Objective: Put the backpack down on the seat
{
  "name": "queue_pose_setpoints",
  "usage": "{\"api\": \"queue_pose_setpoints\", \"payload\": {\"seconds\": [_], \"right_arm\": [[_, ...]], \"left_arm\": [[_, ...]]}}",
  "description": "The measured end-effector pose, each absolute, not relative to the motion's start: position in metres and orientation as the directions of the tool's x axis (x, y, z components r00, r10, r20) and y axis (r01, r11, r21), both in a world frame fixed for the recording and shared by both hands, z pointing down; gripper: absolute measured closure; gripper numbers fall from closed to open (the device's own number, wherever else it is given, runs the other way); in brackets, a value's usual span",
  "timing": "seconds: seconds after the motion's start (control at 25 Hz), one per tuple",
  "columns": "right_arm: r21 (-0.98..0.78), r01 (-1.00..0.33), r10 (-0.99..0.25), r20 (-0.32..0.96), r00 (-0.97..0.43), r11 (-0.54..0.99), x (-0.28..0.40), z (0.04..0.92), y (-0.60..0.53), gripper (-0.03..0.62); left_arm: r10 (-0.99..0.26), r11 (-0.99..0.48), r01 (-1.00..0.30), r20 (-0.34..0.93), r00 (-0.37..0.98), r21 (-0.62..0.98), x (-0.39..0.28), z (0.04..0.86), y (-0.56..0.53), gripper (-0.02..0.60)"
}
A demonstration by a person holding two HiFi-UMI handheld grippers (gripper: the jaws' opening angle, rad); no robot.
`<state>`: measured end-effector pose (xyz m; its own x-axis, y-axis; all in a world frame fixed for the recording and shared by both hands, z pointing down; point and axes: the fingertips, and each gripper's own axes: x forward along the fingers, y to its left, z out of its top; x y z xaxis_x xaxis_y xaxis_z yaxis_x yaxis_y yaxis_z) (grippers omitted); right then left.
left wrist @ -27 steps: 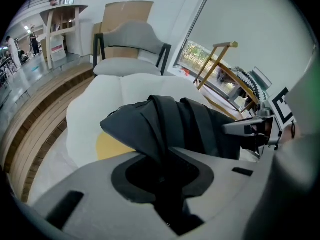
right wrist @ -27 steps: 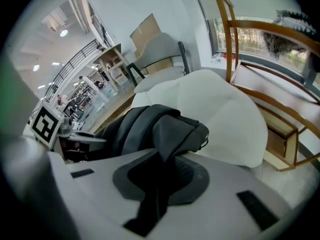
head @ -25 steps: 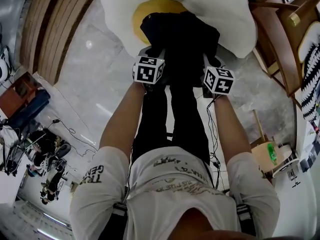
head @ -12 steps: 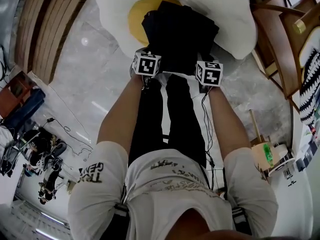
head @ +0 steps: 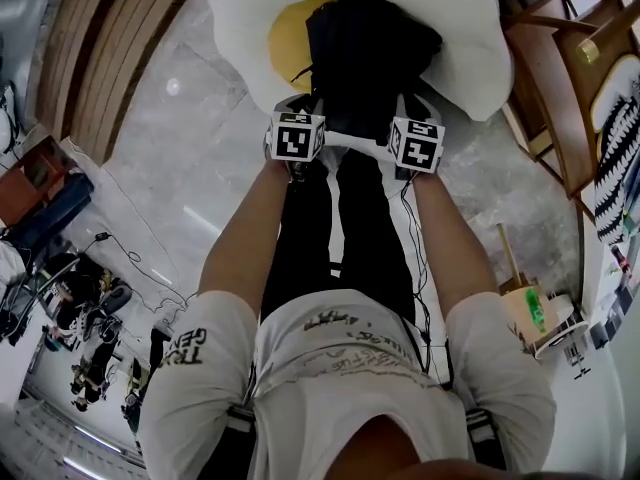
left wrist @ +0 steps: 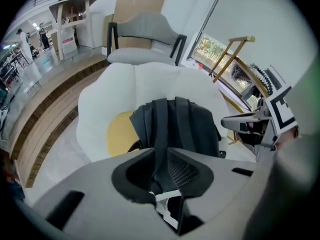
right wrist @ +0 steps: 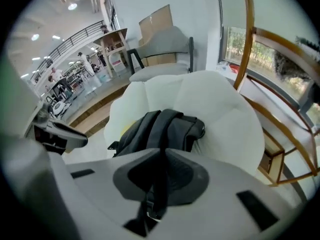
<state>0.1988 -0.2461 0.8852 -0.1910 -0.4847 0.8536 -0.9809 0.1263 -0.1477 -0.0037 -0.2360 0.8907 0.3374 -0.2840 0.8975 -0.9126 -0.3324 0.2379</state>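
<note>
A black backpack lies on the yellow middle of a white, egg-shaped cushion seat. In the left gripper view the backpack rests on the seat with its straps toward me. My left gripper has one shoulder strap between its jaws, which are closing on it. My right gripper has the other strap between its jaws, which are opening. The backpack leans on the seat's white lobes. Both grippers sit at the seat's near edge.
A wooden chair frame stands right of the seat. Wooden steps run along the left. A grey armchair is behind the seat. A small stool with a green thing and floor cables lie nearby.
Both grippers moved a little closer together and toward the seat. The backpack shifted slightly further onto the cushion.
</note>
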Motion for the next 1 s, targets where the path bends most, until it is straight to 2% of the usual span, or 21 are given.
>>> {"api": "queue_pose_setpoints", "payload": {"seconds": [0.04,0.16,0.32,0.52,0.72,1.0], "right_arm": [[-0.148,-0.980,-0.491,0.849,-0.194,0.132,0.196,0.875,-0.244,0.548],[-0.189,-0.970,-0.503,0.829,-0.243,0.156,0.180,0.844,-0.238,0.556],[-0.195,-0.968,-0.563,0.788,-0.251,0.159,0.166,0.783,-0.235,0.562],[-0.187,-0.973,-0.687,0.690,-0.228,0.134,0.160,0.680,-0.248,0.566],[-0.207,-0.967,-0.807,0.541,-0.238,0.147,0.154,0.571,-0.275,0.568],[-0.199,-0.956,-0.891,0.362,-0.274,0.213,0.132,0.442,-0.288,0.568]], "left_arm": [[-0.308,-0.334,-0.912,0.887,0.343,0.237,-0.001,0.878,-0.241,0.509],[-0.375,-0.364,-0.900,0.847,0.377,0.240,0.009,0.835,-0.256,0.558],[-0.435,-0.401,-0.885,0.801,0.411,0.236,0.013,0.771,-0.260,0.560],[-0.532,-0.366,-0.897,0.736,0.419,0.246,0.005,0.677,-0.265,0.560],[-0.652,-0.368,-0.910,0.644,0.400,0.192,-0.006,0.583,-0.280,0.560],[-0.795,-0.348,-0.927,0.480,0.370,0.138,-0.035,0.450,-0.305,0.560]]}}
